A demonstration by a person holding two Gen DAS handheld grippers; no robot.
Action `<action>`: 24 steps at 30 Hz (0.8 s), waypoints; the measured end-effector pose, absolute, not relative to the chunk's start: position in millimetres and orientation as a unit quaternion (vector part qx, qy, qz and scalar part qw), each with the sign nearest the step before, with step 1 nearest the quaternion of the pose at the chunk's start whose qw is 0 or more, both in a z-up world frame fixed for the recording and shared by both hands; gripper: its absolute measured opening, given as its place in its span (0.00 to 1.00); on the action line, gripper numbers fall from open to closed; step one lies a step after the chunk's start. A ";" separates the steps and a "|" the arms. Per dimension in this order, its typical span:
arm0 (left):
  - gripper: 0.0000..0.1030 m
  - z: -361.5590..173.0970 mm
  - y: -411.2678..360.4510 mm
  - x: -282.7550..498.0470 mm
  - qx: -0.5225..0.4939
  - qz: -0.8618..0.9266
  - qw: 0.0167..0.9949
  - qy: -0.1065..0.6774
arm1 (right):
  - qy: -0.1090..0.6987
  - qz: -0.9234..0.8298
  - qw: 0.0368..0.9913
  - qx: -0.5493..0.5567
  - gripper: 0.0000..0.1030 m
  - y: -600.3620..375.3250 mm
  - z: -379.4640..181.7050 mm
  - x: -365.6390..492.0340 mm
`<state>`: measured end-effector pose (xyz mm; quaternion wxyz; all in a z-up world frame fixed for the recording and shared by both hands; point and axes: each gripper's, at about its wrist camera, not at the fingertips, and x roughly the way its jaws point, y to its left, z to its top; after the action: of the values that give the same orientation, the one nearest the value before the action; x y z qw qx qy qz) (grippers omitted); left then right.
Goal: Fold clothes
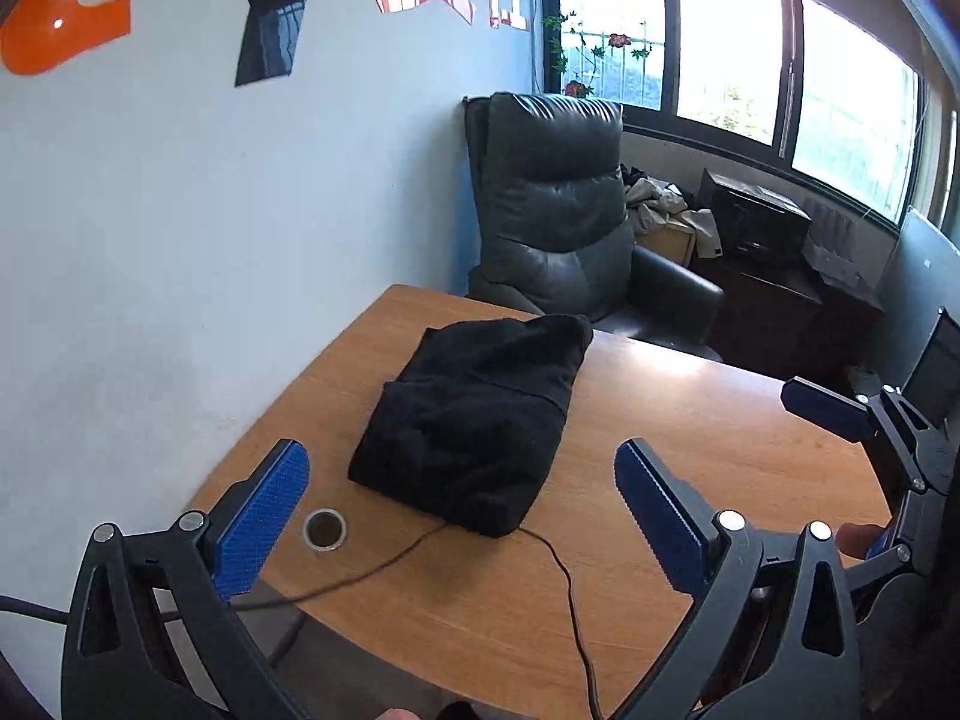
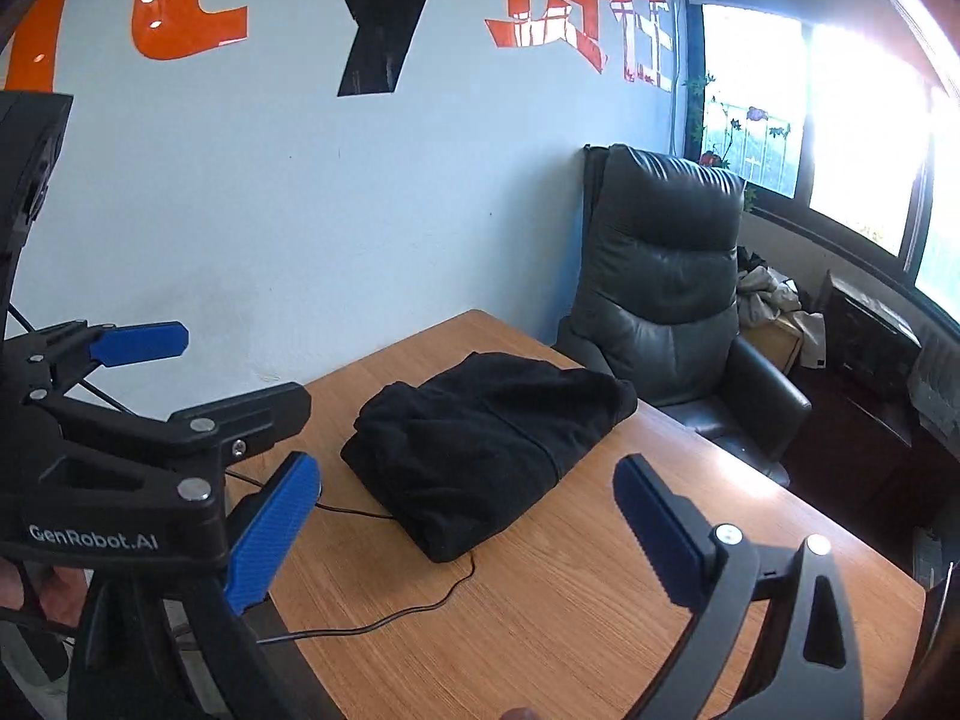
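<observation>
Left tool [image 1: 462, 498]: blue-padded fingers spread wide, nothing between them, touching nothing; it hangs above the near edge of the desk. From the right wrist view it shows at the left [image 2: 240, 372], beside the right tool.
Right tool [image 2: 465, 525]: fingers spread wide as well, holding nothing, clear of the garment. From the left wrist view only part of it shows at the right edge [image 1: 870, 420].
Garment [image 1: 474, 420]: black, fleecy, folded into a thick rough rectangle; it lies on the desk toward the far left corner, ahead of both tools and apart from them.
Desk [image 1: 690, 450]: wooden top with a rounded near-left edge.
Cable [image 1: 564, 576]: thin and black, runs out from under the near end of the garment and across the desk toward the near edge.
Grommet [image 1: 324, 530]: round metal-rimmed hole in the desk, just beside the left tool's left finger and near the garment's near corner.
Chair [image 1: 558, 204]: dark leather armchair behind the desk's far edge, by the window [image 1: 738, 54].
Writing on tool: "GenRobot.AI" [image 2: 93, 537] in white on the black body of the left tool.
Wall lettering [image 2: 384, 12]: large orange and black shapes, a black "Y" among them; orange Chinese characters [image 2: 576, 6] to its right, cut off at the top.
</observation>
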<state>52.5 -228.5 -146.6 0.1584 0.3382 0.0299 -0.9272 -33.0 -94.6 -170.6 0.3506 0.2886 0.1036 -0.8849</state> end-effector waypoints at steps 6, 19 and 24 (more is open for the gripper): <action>1.00 -117.8 -207.5 101.4 0.331 -0.928 0.164 0.036 | 0.131 -0.896 0.332 0.265 0.98 -71.3 -144.3 -1.6; 1.00 -178.3 -227.3 60.7 0.329 -0.918 0.224 0.003 | 0.075 -0.893 0.316 0.312 0.98 -80.1 -212.6 -40.7; 1.00 -195.8 -241.8 45.6 0.341 -0.907 0.247 0.018 | 0.075 -0.892 0.308 0.322 0.98 -88.9 -224.9 -50.3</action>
<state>45.6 -241.8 -195.8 0.2466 0.3412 0.0176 -0.9069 -50.3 -88.9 -224.9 0.3083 0.3216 0.0752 -0.8921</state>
